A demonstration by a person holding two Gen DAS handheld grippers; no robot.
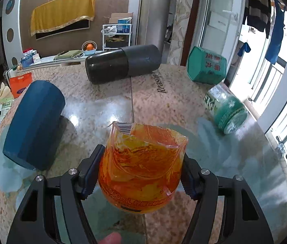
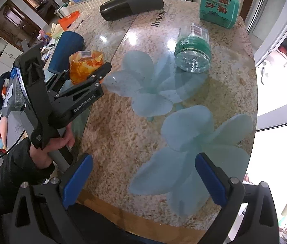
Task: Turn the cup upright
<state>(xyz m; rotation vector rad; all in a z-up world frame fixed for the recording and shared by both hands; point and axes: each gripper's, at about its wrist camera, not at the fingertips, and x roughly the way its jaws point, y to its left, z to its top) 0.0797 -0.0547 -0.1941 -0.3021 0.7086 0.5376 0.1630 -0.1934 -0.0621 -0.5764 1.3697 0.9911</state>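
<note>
A clear cut-off plastic cup with an orange label (image 1: pixel 143 162) sits between the fingers of my left gripper (image 1: pixel 139 172), which is shut on it; its ragged open rim points away and up. The right wrist view shows the same cup (image 2: pixel 84 67) held in the left gripper (image 2: pixel 88 73) above the table's left side, rim upward. My right gripper (image 2: pixel 143 181) is open and empty near the table's front edge, over a pale blue flower print.
On the round marbled table (image 2: pixel 123 122) lie a blue cylinder (image 1: pixel 33 122), a black-grey cylinder (image 1: pixel 123 63), a green box (image 1: pixel 206 66) and a clear bottle piece with green label (image 1: pixel 227 109). Windows stand at the right.
</note>
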